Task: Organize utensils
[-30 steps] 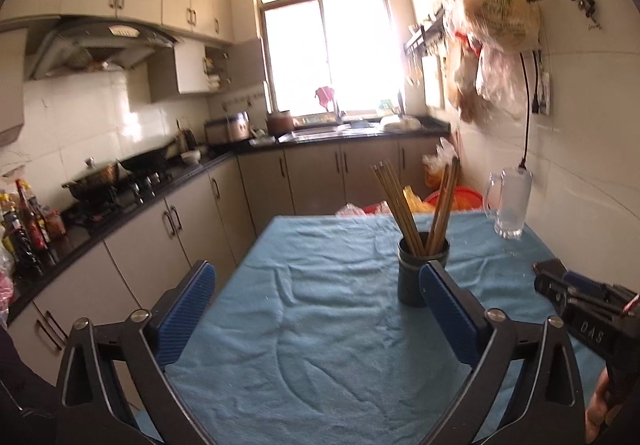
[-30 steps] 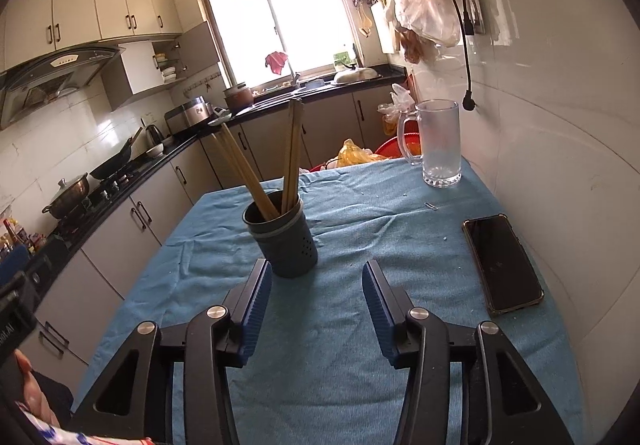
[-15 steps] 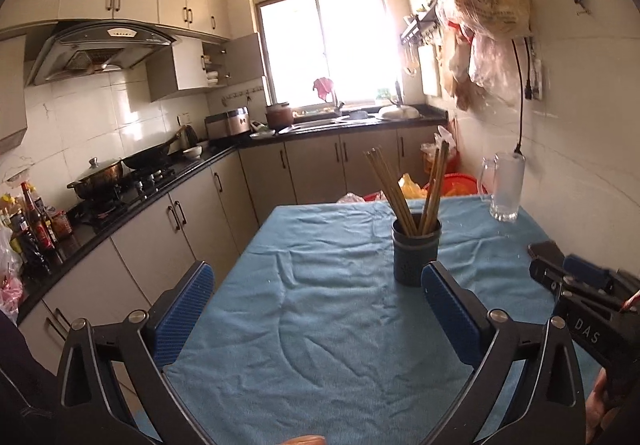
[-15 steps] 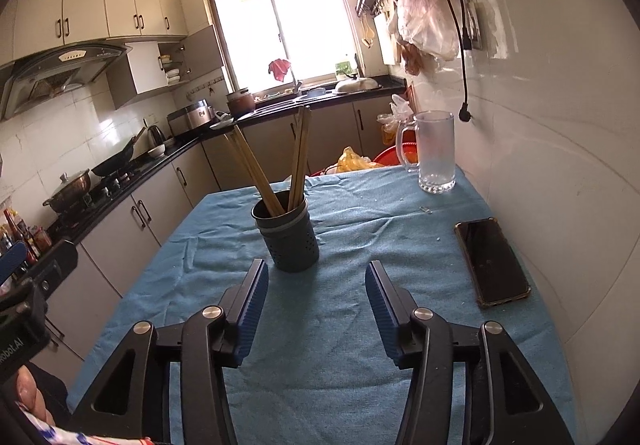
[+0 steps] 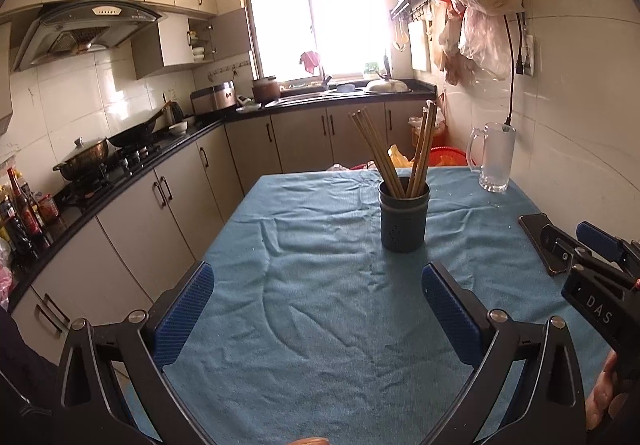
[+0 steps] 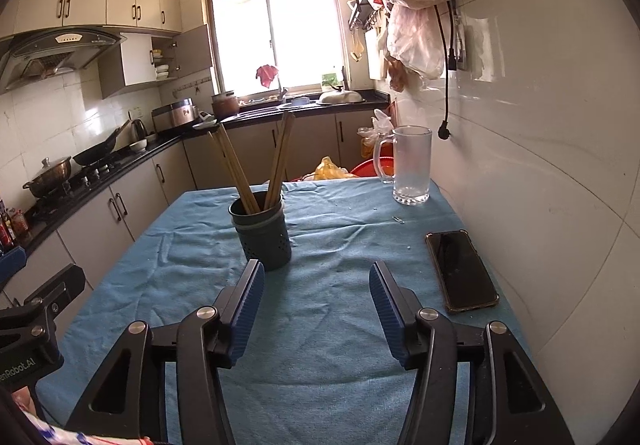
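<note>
Two bundles of wooden chopsticks (image 5: pixel 394 157) stand in a dark holder (image 5: pixel 404 219) on the table (image 5: pixel 312 309), which is covered by a wrinkled blue cloth; one bundle leans left, the other stands more nearly upright. From the left wrist, the left gripper (image 5: pixel 318 315) hangs low over the near part of the cloth, its blue fingers (image 5: pixel 182 311) spread wide with only cloth between them, and the holder sits beyond, closer to the right finger. A glass mug (image 5: pixel 494 157) stands at the far right corner near the tiled wall, and a dark phone (image 5: pixel 538 233) lies at the right edge, partly hidden by the right gripper (image 5: pixel 592 245); whether that one grips anything cannot be judged from here. From the right wrist, the right gripper (image 6: pixel 316 307) has its fingers (image 6: pixel 250 309) apart and opening, with bare cloth between them. The holder (image 6: pixel 262 233) stands just beyond the left finger, not touching it, chopsticks (image 6: pixel 256 165) inside. The mug (image 6: pixel 410 165) and phone (image 6: pixel 460 269) sit along the right side.
</note>
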The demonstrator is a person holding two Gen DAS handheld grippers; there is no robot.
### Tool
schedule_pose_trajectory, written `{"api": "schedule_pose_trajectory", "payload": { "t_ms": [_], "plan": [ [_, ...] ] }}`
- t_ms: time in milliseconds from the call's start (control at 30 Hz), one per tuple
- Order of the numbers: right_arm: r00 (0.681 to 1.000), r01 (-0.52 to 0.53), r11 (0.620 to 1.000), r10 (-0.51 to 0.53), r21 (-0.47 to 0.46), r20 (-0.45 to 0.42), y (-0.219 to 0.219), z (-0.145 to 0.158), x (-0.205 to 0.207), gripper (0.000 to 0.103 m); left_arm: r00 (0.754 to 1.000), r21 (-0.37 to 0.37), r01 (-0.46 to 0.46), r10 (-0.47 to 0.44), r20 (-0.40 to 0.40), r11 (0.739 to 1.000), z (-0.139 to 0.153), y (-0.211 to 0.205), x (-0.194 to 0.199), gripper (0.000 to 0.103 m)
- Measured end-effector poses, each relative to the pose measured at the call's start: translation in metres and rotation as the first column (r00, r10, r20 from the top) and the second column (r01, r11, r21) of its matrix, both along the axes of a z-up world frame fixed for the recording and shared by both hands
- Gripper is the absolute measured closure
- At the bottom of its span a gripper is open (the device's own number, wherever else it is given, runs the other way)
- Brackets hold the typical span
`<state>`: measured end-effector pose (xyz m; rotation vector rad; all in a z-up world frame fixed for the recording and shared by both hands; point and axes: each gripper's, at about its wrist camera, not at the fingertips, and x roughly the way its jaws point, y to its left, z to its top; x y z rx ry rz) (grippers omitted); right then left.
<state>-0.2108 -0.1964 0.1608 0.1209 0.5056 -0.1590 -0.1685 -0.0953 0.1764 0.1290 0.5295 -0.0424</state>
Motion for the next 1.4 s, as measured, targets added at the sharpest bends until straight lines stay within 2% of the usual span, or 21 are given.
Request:
{"api": "schedule_pose_trajectory", "payload": {
  "t_ms": [267,733,1400],
  "plan": [
    [0.999,0.032,0.998,-0.032,-0.059,-0.002,0.001,-0.004,-0.001,0.04,1.0,-0.002,-0.001,0.001,-0.024,1.0,-0.009,-0.002,0.002,0.0],
    [0.999,0.026,0.998,-0.028,-0.062,-0.019,0.005,-0.013,0.003,0.039,0.994,-0.035,0.011,-0.015,-0.105,0.999,-0.027,-0.001,0.016,0.0],
    [0.999,0.03,0.996,-0.033,-0.088,-0.038,0.012,-0.021,0.014,0.037,0.985,-0.061,0.021,-0.031,-0.169,0.998,-0.041,0.0,0.031,0.0]
  ]
}}
